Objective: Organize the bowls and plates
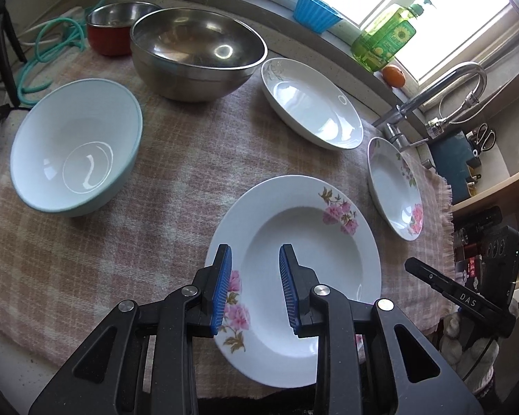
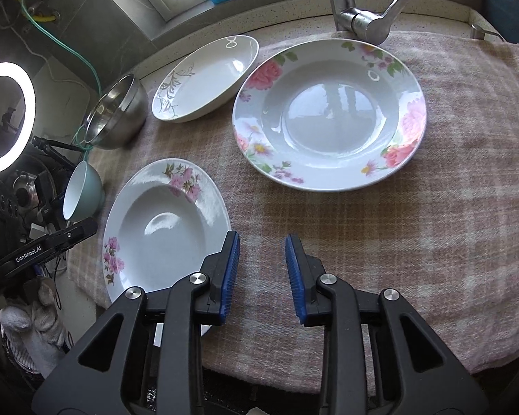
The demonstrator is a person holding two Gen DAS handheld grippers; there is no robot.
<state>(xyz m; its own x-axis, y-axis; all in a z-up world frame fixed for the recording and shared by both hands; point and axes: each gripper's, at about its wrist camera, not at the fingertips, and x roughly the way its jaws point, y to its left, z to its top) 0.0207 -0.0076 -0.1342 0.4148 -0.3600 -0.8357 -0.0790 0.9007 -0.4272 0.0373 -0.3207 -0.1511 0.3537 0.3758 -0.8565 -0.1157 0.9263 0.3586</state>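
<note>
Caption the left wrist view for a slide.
Open left tongs hover above a white pink-flowered soup plate on a checked pink cloth.

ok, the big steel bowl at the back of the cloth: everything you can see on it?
The large steel bowl is round, deep and wide-mouthed, with a brushed grey metal look and bright window glints inside. It stands upright and looks empty on the pink checked cloth, towards the back. The smaller red-sided steel bowl sits just behind it; whether they touch is not clear. The pale blue bowl and the grey-patterned white plate lie apart from it. Neither gripper is near.
</note>
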